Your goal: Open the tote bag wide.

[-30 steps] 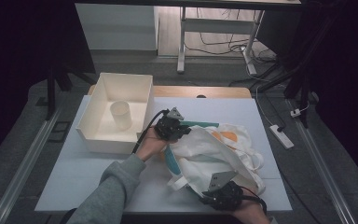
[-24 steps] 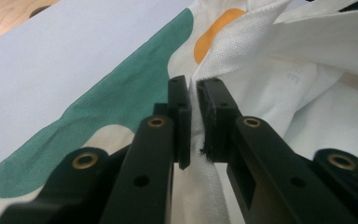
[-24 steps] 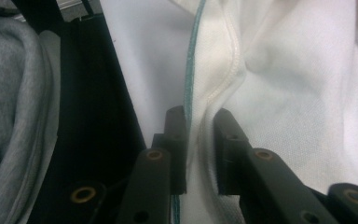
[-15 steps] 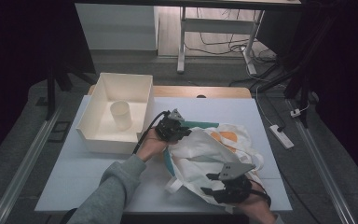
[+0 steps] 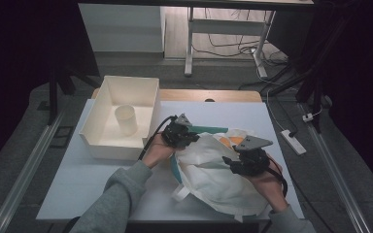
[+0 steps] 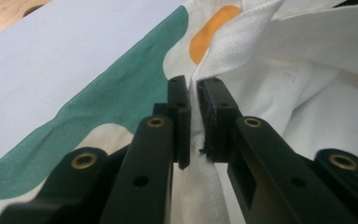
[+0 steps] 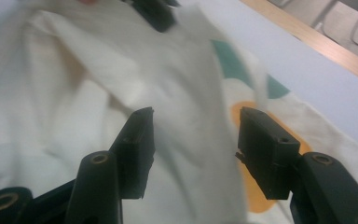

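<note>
- The soft white cloth bag with green and orange patches (image 5: 218, 170) lies on the pale counter (image 5: 77, 184).
- The left gripper (image 6: 192, 93) pinches a fold of its edge tight.
- The right gripper (image 7: 193, 135) has just been opening its jaws; nothing is between them.
- It looks light and floppy, so grab an edge.

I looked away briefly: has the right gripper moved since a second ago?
Yes. The right gripper has gone from the table's near edge up the high view, over the cloth bag; its fingers have just been opening, nothing pinched.
</note>
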The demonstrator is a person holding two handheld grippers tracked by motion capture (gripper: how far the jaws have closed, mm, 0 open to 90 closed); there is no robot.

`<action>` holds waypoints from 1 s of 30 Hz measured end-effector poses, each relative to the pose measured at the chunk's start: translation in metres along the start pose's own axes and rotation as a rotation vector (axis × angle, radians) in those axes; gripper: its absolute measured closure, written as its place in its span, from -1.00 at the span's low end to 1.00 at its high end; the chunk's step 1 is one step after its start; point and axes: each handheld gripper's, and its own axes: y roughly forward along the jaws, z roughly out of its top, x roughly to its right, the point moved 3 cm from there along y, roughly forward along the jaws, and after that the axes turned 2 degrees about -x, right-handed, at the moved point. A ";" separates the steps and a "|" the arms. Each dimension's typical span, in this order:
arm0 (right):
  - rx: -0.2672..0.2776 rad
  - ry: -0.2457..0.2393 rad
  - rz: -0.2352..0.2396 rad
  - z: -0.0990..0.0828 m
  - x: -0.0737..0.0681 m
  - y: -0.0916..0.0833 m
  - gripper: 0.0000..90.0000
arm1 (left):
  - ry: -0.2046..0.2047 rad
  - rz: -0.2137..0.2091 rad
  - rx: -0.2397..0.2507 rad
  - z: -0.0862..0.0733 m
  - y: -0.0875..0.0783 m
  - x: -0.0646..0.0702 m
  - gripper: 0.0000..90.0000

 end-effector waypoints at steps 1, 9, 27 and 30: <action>-0.008 0.003 -0.010 0.000 0.003 0.003 0.06 | 0.000 0.001 0.000 0.000 0.000 0.000 0.82; -0.080 -0.012 -0.031 -0.008 0.016 0.020 0.76 | 0.007 -0.004 -0.005 0.000 0.001 0.001 0.82; 0.087 0.050 -0.181 0.012 0.052 0.013 0.96 | 0.055 -0.003 0.091 0.009 -0.012 0.013 0.83; 0.081 0.070 -0.171 0.013 0.064 0.023 0.96 | 0.062 -0.004 0.091 0.010 -0.008 0.014 0.83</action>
